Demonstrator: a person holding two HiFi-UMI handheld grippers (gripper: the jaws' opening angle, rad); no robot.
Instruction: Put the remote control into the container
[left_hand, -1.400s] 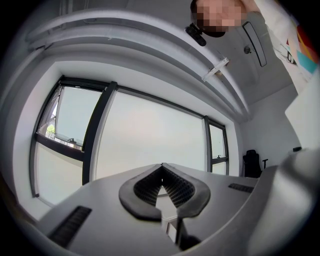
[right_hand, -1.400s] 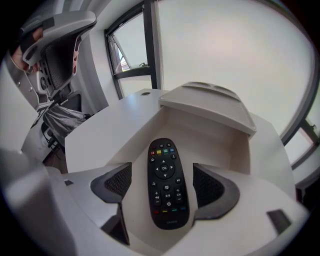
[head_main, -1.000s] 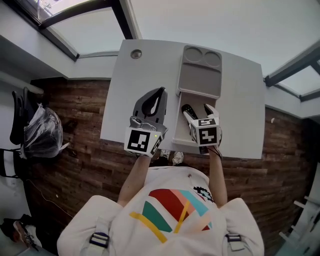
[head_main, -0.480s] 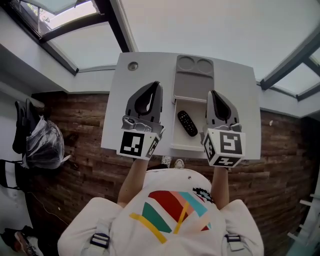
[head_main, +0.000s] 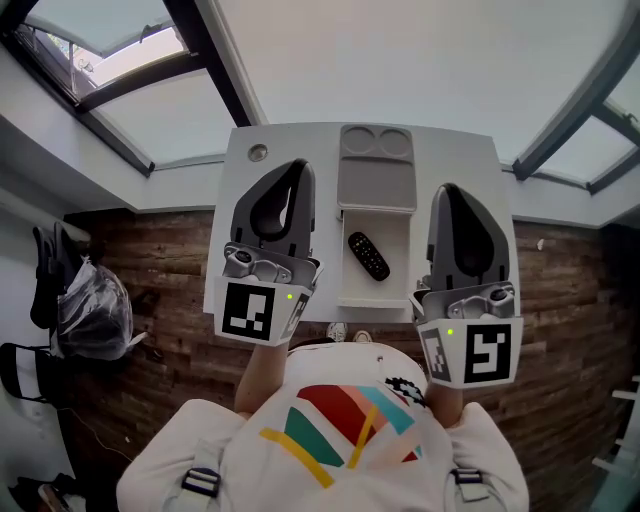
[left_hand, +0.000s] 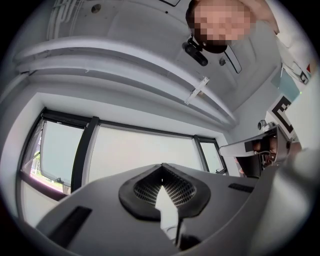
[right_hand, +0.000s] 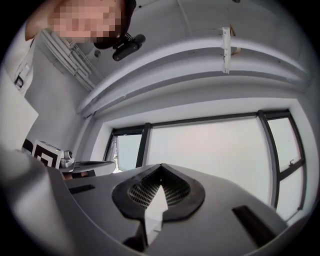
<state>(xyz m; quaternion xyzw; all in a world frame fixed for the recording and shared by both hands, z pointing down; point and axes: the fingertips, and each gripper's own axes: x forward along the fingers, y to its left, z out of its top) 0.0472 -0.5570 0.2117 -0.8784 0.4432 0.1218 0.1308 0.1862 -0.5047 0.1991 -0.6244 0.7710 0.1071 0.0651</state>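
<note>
**remote control lies in the container, both tools clenched and empty**

the remote control (head_main: 368, 255) lies inside the open white compartment of the container (head_main: 388, 291), slanted across its floor, touched by neither tool. a grey panel (head_main: 376, 182) with two round recesses adjoins the far end of that compartment. the container sits on the white desk (head_main: 458, 180), with its near edge at the desk's front edge. a small round fitting (head_main: 258, 152) is set in the desk's far left corner.

the left tool (head_main: 293, 168) is held above the desk to the left of the container. in its own view its jaws are clenched together with nothing between them (left_hand: 161, 168), and it faces a wide window (left_hand: 145, 150). the right tool (head_main: 450, 192) is held to the right of the container. its jaws are also pressed together and empty (right_hand: 161, 168), and it faces the same kind of window. below the desk's edge lies a dark wooden floor (head_main: 150, 250).
</note>
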